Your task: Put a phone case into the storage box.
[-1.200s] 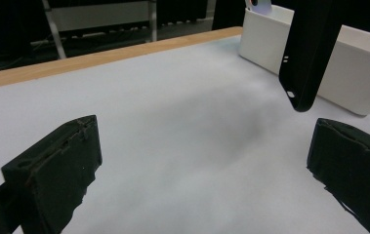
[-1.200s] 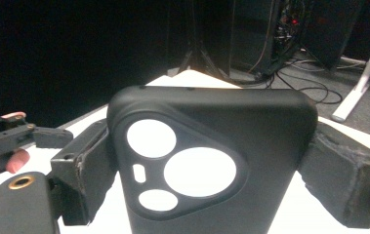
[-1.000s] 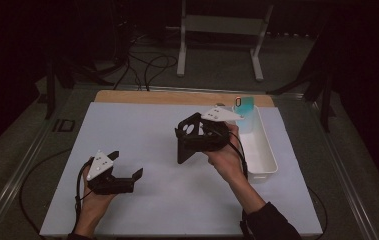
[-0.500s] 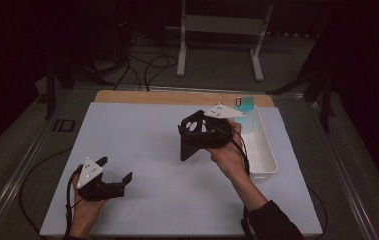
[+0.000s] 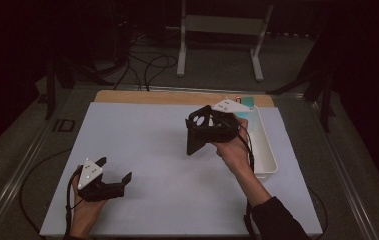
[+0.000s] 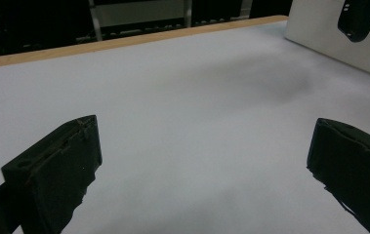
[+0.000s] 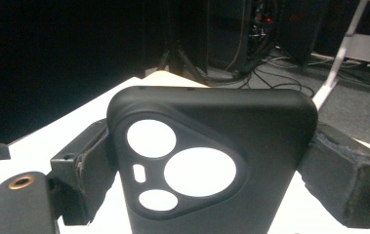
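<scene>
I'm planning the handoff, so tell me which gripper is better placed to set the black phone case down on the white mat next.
Right. The right gripper already clamps the phone case above the white mat; the left gripper is open, empty and well away.

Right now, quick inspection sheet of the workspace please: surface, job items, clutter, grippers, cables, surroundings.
Surface: white sheet over a wooden table, bare in the middle.
Job's things: black phone case with camera cutouts, held above the sheet; white tray at the right edge.
Clutter: teal item at the tray's far end, too small to identify.
Grippers: right gripper shut on the phone case; left gripper low near the front left, jaws wide apart, nothing between them.
Cables: one trails from each gripper; more on the floor behind.
Surroundings: dark room, white stand beyond the table.
</scene>
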